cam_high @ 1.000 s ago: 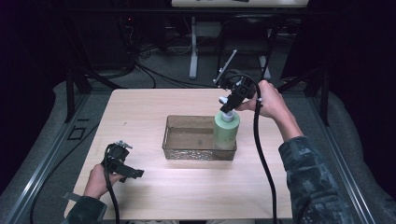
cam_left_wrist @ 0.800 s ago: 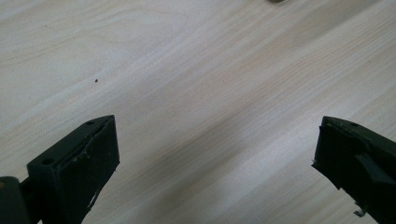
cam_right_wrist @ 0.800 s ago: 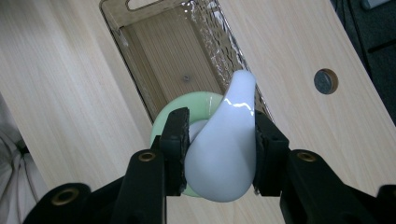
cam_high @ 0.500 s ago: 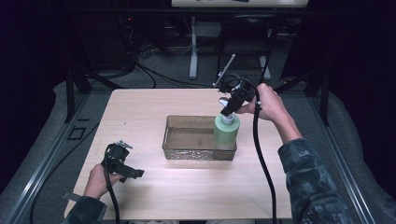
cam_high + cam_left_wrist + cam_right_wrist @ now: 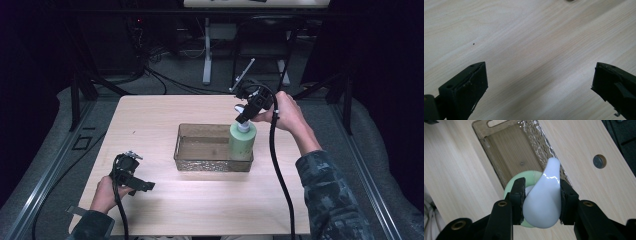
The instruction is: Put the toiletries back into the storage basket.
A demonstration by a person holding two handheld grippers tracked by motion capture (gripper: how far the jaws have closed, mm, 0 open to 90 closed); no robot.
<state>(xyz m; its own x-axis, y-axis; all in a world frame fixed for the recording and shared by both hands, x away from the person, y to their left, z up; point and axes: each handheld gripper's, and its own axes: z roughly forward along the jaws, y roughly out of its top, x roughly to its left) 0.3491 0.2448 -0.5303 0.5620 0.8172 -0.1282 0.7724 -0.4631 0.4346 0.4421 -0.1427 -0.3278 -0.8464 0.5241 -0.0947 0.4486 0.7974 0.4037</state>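
Note:
A pale green pump bottle (image 5: 242, 141) with a white pump head (image 5: 542, 195) stands upright in the right end of a clear rectangular bin (image 5: 200, 147) at the middle of the table. My right gripper (image 5: 245, 116) comes down on it from above and is shut on the white pump head, one black pad on each side (image 5: 541, 200). My left gripper (image 5: 142, 186) rests low over the bare wood near the table's front left corner, held in a hand, and its jaws stand wide apart with nothing between them (image 5: 537, 82).
The bin's left part is empty. A round grommet (image 5: 599, 161) is set into the wooden tabletop (image 5: 150, 115) beside the bin. Cables trail from both grippers. Dark stands and cabling lie behind the table's far edge.
The right gripper and the bottle have shifted only slightly. The left gripper has stayed where it was.

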